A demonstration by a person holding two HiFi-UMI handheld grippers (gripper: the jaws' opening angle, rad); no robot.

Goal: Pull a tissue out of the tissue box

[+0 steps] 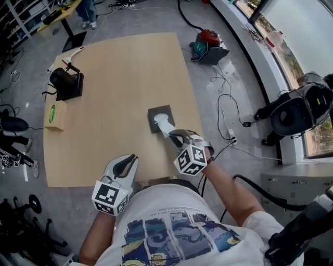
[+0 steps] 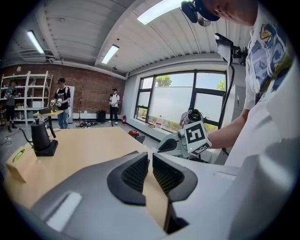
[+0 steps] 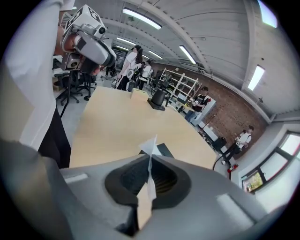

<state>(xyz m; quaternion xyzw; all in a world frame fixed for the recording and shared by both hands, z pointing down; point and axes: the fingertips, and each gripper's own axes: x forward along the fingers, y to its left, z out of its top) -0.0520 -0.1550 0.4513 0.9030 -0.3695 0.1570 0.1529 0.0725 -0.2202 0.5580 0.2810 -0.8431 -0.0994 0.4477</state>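
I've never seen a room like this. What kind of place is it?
Probably a workshop or lab: bare brick wall, metal storage shelves, and cables trailing over the floor beside a big wooden table.

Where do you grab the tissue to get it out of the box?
Grab the loose white end of the tissue that sticks up out of the opening in the top of the tissue box, coming from above. It is thin and floppy, so pinch it flat, as the right gripper does now.

Tissue box (image 1: 154, 115) on table (image 1: 119, 78)
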